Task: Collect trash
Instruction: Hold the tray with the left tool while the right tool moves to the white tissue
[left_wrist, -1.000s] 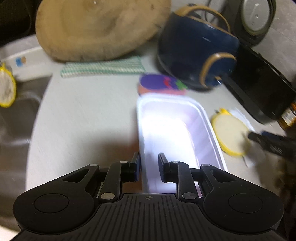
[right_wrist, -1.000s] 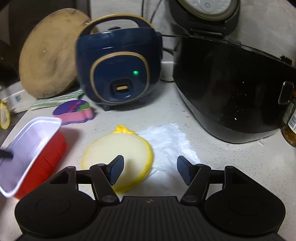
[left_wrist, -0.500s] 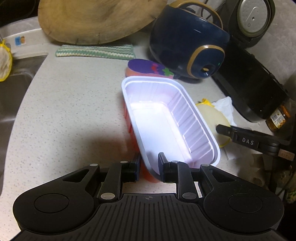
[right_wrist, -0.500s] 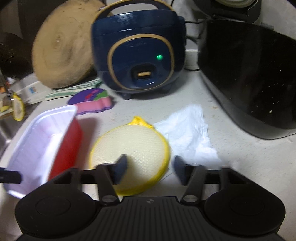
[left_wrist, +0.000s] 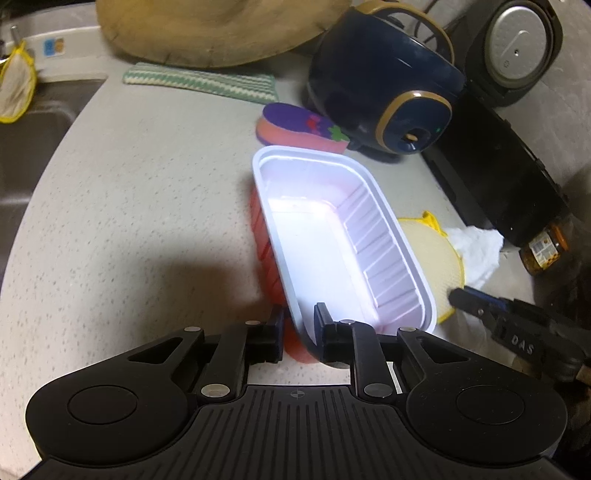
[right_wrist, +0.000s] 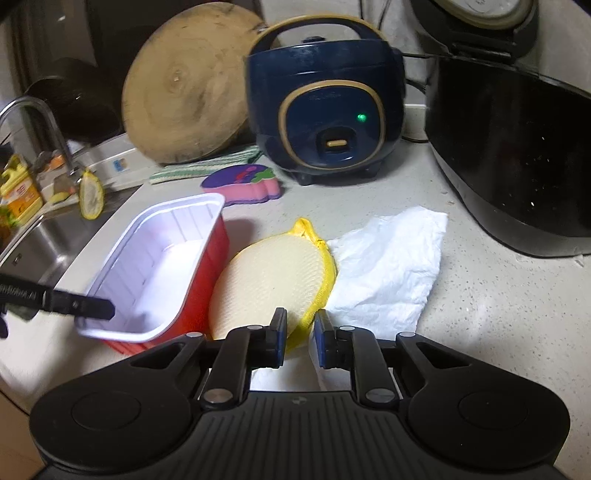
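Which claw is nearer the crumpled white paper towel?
Right. The right claw grips the yellow-rimmed pad lying on the paper towel; the left claw holds the red tray beyond the pad.

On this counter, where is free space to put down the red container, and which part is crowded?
Free: the speckled counter between the sink, the green striped cloth and the red plastic container with white inside. Crowded: its other side, with the round yellow-edged scrubber, white crumpled tissue and black cooker.

Open bench (left_wrist: 129, 221) is left on the sink side of the red tray (right_wrist: 155, 266). Passage on the tray's other side is blocked by the round yellow pad (right_wrist: 273, 273) and crumpled paper (right_wrist: 388, 266). The far edge is walled by the blue cooker (right_wrist: 325, 110), the black appliance (right_wrist: 517, 166), the wooden board (right_wrist: 184, 96) and a sponge (right_wrist: 243, 182).
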